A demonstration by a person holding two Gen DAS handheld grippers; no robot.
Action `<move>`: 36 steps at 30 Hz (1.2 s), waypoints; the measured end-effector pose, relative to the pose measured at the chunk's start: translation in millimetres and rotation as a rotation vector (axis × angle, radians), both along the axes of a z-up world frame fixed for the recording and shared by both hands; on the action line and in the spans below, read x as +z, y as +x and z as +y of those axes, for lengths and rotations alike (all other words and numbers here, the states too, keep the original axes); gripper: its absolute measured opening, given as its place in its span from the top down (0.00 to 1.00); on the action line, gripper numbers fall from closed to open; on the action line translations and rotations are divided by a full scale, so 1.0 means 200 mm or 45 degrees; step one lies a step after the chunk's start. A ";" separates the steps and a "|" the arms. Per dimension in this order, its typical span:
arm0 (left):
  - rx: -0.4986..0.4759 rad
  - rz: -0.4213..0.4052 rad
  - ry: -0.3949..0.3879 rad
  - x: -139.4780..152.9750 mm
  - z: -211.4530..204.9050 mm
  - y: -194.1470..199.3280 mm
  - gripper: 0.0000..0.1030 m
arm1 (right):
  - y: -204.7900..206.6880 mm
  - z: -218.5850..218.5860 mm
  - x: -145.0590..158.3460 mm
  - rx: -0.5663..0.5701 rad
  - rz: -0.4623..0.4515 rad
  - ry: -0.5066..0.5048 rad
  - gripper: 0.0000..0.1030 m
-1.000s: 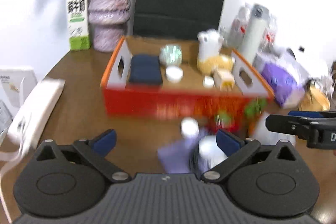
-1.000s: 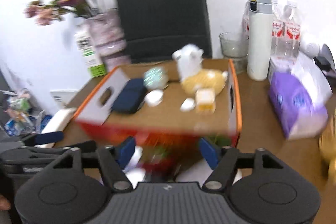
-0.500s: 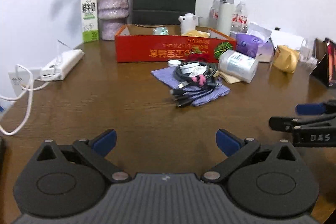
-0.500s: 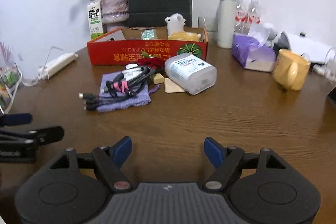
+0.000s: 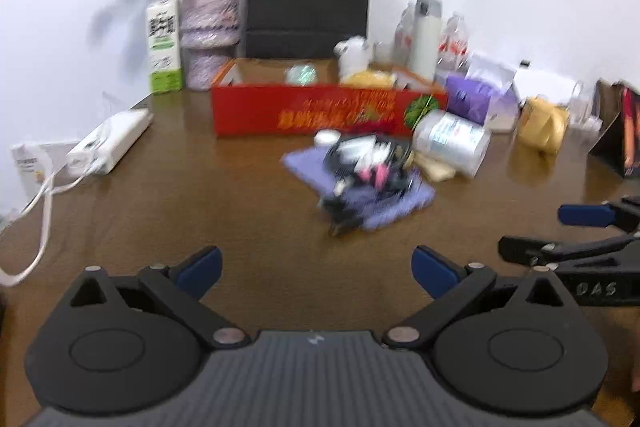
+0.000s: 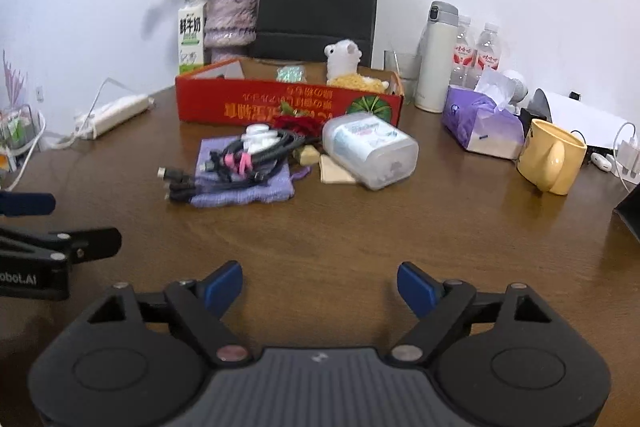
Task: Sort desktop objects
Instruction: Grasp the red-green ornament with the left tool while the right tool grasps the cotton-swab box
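Cables (image 6: 236, 163), black and coiled with pink ties, lie on a purple cloth pouch (image 6: 244, 187) near the middle of the table (image 6: 360, 235), just in front of the red cardboard box (image 6: 288, 107) that stands toward the far edge. These look the likeliest things to sort next. The bundle should be light and floppy, so I would pinch it across the tied section, where the strands are held together; loose plug ends toward the near left would dangle and could snag the pouch. The pouch is soft woven fabric and may lift with the cables if they are dragged.

Beside them, lying on its side and touching the box front, is a clear plastic tub (image 6: 370, 149) with a printed label: rigid, smooth, probably slippery, and wide for the jaws, so a grip across its narrower sides seems safer. 2 small tan blocks (image 6: 320, 163) sit between pouch and tub, and a small white round lid (image 6: 256, 131) rests at the pouch's far edge.

Inside the box are a fluffy white toy (image 6: 344, 61) and a crinkly greenish ball (image 6: 291, 73).

Both grippers hover over the table's near edge, well apart from everything. The right gripper (image 6: 320, 285) has just been opening and stands wide with nothing between its blue pads; the left gripper (image 5: 316, 269) is likewise wide apart and empty.
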State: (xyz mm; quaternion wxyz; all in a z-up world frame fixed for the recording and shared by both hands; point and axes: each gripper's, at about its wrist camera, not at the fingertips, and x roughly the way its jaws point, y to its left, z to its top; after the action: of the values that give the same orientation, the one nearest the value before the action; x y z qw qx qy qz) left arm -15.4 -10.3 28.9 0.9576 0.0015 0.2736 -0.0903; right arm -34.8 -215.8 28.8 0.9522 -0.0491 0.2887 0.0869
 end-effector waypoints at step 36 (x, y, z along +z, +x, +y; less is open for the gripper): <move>-0.245 0.195 -0.155 0.24 -0.05 0.44 0.62 | 0.30 -0.21 0.14 -0.082 -0.027 0.211 0.39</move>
State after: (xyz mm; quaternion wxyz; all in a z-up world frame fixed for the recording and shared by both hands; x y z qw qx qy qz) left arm 73.0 -19.9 76.6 0.9191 -0.0372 0.3385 -0.1981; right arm 24.6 -257.4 56.2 0.9583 0.0383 0.2718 0.0792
